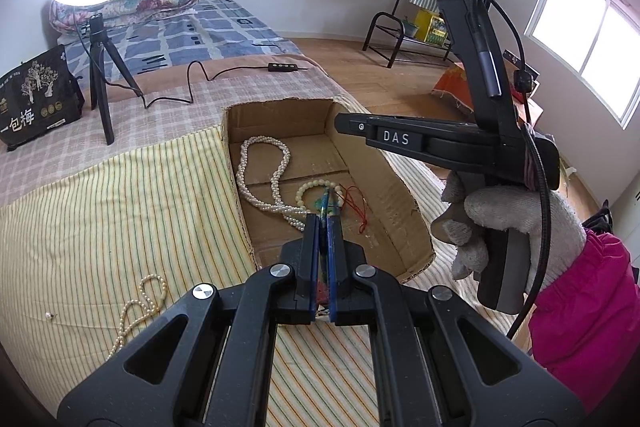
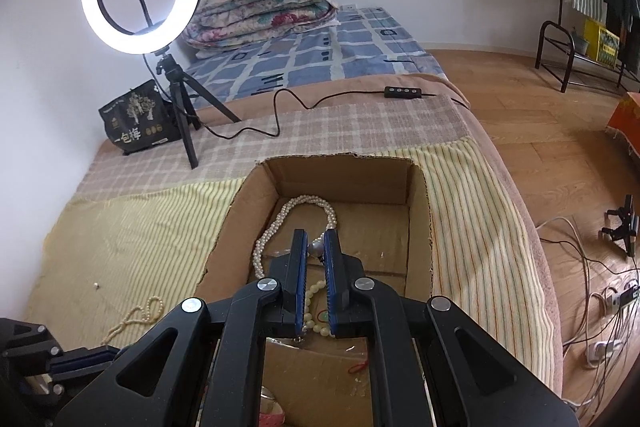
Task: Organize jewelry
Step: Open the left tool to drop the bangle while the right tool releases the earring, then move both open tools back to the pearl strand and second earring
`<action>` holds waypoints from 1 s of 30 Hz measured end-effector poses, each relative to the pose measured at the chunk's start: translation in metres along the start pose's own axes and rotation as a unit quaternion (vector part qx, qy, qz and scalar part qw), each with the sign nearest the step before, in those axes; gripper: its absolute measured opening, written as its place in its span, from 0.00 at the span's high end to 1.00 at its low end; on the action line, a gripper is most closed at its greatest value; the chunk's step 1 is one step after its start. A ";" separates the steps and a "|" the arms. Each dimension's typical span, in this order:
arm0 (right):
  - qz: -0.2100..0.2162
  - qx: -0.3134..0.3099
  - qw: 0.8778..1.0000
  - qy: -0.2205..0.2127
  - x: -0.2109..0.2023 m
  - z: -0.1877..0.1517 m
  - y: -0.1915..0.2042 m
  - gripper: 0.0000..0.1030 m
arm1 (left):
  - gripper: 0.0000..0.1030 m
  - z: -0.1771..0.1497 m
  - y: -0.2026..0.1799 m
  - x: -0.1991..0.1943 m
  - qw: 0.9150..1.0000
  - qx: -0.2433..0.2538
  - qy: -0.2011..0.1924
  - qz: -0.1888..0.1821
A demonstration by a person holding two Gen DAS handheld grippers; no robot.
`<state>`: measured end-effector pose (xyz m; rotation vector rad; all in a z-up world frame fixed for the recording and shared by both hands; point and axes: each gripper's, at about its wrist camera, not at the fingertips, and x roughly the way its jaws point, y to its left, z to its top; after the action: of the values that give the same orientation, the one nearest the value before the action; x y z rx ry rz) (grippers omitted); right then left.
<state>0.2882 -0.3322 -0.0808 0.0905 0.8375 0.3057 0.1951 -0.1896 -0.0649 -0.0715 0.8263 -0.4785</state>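
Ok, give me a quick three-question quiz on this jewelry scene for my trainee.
1. True or false: the thin strand lies inside the box.
2. The right gripper holds: A) a grey pearl, B) a red cord, C) a watch.
3. Fill in: beside the pearl necklace in the box lies a pale bead ____.

Key: 1 false, it lies on the striped cloth outside the box; 2 A; 3 bracelet.
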 end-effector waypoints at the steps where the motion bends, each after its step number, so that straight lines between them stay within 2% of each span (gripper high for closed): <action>1: -0.001 0.001 1.000 0.001 0.000 0.000 0.000 0.93 | 0.99 0.000 0.000 0.000 1.000 0.002 0.000 0.000; 3: -0.002 0.002 1.000 0.003 0.000 0.000 0.001 0.92 | 0.99 0.000 -0.001 0.001 1.000 0.007 -0.001 0.000; 5: -0.005 0.002 1.000 0.003 0.000 0.000 0.001 0.76 | 0.99 -0.001 -0.003 0.000 1.000 0.012 -0.004 0.004; 6: -0.008 0.003 1.000 0.001 -0.001 -0.001 0.000 0.60 | 0.99 -0.001 -0.003 0.000 1.000 0.015 -0.003 0.004; 7: -0.012 0.005 1.000 -0.002 -0.002 -0.001 0.000 0.49 | 0.94 -0.002 -0.003 0.000 1.000 0.016 -0.001 0.005; 8: -0.017 0.008 1.000 -0.006 -0.003 -0.001 0.000 0.45 | 0.77 -0.002 -0.002 0.000 1.000 0.016 0.000 0.007; 10: -0.023 0.011 1.000 -0.009 -0.004 -0.001 -0.001 0.35 | 0.55 -0.003 -0.001 -0.002 1.000 0.014 -0.005 0.010; 12: -0.032 0.012 0.999 -0.010 -0.005 0.000 0.000 0.29 | 0.55 -0.003 -0.002 -0.005 1.000 0.018 -0.009 0.011; 16: -0.041 0.011 0.999 -0.007 -0.005 0.000 0.000 0.29 | 0.46 -0.003 -0.002 -0.008 1.000 0.024 -0.009 0.014; 22: -0.044 0.008 0.999 -0.007 -0.007 0.000 0.004 0.29 | 0.43 -0.005 -0.001 -0.013 0.999 0.027 -0.011 0.021; 25: -0.046 0.009 0.999 -0.009 -0.011 0.000 0.006 0.29 | 0.35 -0.005 0.002 -0.018 0.999 0.025 -0.017 0.025; 30: -0.047 0.009 0.999 -0.013 -0.017 -0.001 0.010 0.29 | 0.34 -0.007 0.005 -0.029 0.999 0.028 -0.025 0.029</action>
<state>0.2739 -0.3276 -0.0674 0.0713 0.8162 0.2079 0.1755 -0.1717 -0.0509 -0.0084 0.7632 -0.4423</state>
